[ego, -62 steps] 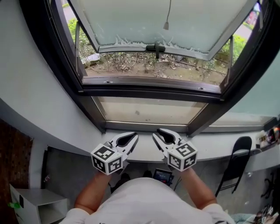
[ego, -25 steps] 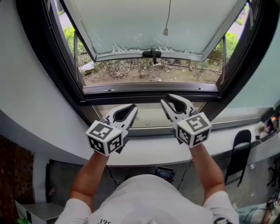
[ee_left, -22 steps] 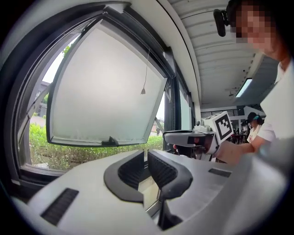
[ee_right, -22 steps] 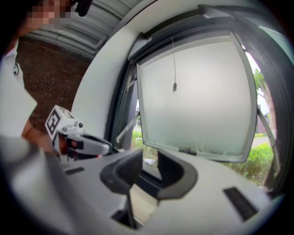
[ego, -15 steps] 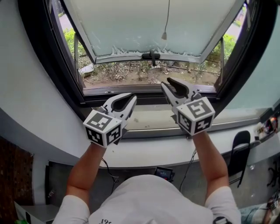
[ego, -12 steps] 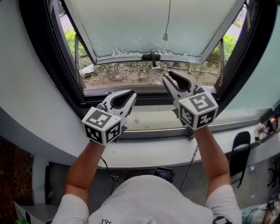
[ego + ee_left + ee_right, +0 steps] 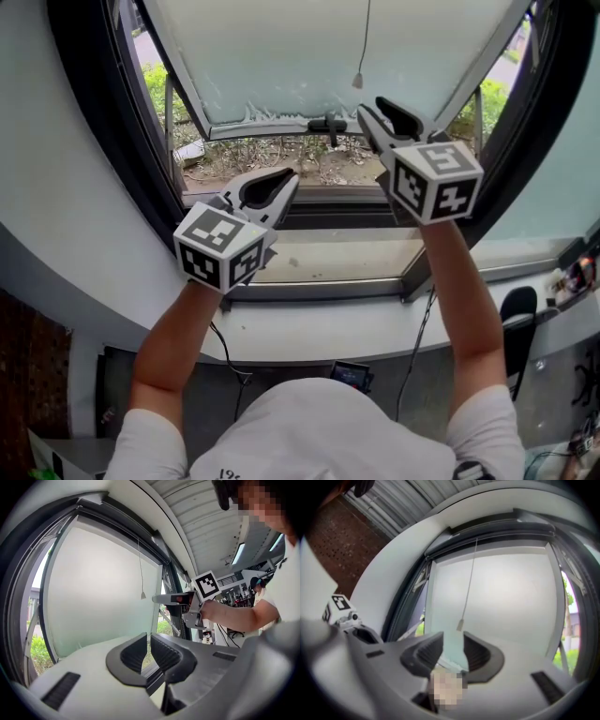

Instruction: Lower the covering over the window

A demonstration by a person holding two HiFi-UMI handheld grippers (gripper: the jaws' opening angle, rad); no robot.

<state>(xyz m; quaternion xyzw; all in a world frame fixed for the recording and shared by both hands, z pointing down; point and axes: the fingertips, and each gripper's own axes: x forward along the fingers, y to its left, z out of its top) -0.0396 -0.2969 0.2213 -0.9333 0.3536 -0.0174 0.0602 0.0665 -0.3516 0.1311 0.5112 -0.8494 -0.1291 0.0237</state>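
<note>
A thin pull cord ending in a small grey weight (image 7: 357,82) hangs in front of the frosted window pane (image 7: 281,47). My right gripper (image 7: 373,108) is raised just below and right of that weight. Its jaws have just been opening and stand open, with nothing between them. In the right gripper view the cord weight (image 7: 460,625) hangs just above the gap of the right gripper (image 7: 452,641). My left gripper (image 7: 284,176) is lower and to the left, shut and empty. The left gripper view shows the left gripper (image 7: 148,639) closed, the cord (image 7: 143,595) and the right gripper (image 7: 187,599) beyond. No blind is visible.
A dark window frame (image 7: 103,122) surrounds the tilted-out sash, which has a black handle (image 7: 328,124) at its lower edge. A pale sill (image 7: 328,255) lies below. A black chair (image 7: 514,323) stands on the floor at the right. Greenery shows outside.
Both grippers have risen toward the window. The right one climbed further, from sill height to near the cord weight, and its jaws stand wider apart.
</note>
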